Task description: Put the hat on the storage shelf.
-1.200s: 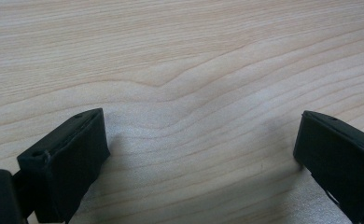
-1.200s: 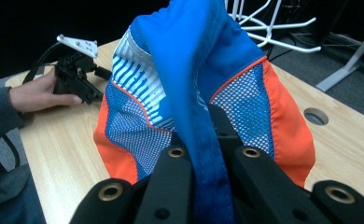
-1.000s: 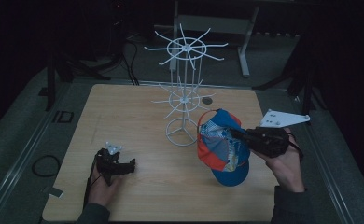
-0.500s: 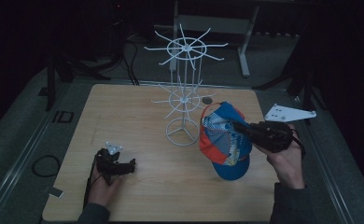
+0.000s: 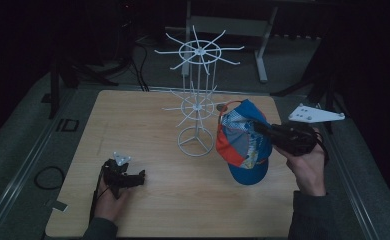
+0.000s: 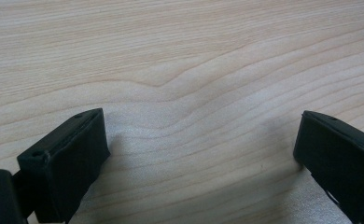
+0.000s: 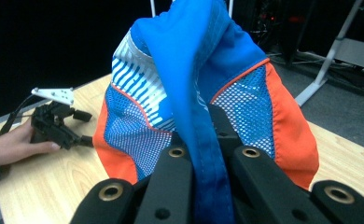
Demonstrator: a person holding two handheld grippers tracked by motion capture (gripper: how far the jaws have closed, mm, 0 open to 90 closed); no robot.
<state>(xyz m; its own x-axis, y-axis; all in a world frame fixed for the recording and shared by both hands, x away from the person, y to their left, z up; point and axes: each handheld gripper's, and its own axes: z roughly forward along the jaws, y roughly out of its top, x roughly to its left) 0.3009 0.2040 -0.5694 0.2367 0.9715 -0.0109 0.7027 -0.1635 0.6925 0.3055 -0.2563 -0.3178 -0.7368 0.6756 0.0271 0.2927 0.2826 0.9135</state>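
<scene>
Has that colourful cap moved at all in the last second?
Yes, slightly. The cap, clamped in the right gripper, has drifted right and toward the person, away from the white wire stand, whose base ring it overlapped before.

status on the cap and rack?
Done: the right gripper is shut on the blue-and-orange cap and has it off the table. In hand: the cap hangs beside the white wire rack. Left: it is not yet on a prong. The left gripper rests open on the table.
</scene>
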